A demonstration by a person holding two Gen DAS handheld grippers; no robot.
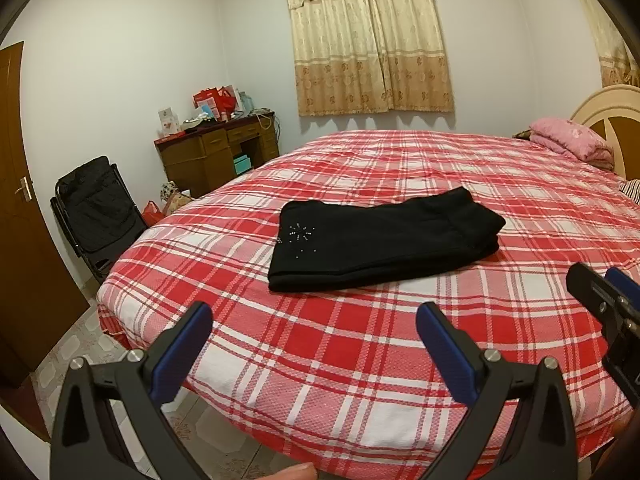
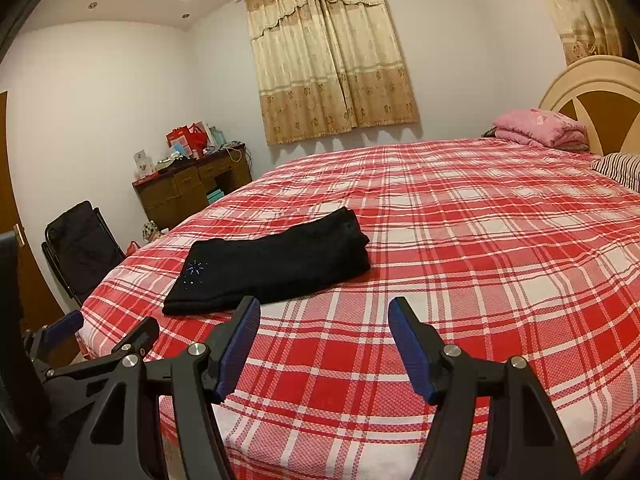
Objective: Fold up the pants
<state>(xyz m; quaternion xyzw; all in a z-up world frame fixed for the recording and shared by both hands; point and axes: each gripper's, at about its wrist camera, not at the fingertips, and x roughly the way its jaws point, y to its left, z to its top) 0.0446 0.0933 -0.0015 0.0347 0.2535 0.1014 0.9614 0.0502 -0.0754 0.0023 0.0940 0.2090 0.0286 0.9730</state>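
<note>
The black pants [image 1: 380,240] lie folded on the checked bed [image 1: 360,360], ahead of my left gripper [image 1: 314,330] and right gripper [image 2: 324,334]. Both stand wide and empty. I judge the bundle neat, so I'd only press its edges flat.

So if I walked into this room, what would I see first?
Probably the big bed with its red and white checked cover, filling most of the room. Right in the middle of it lies a pair of black pants, folded into a neat bundle with a sparkly star on one end. Close up, the left claw and the right claw hang open over the near edge, touching nothing.
</note>
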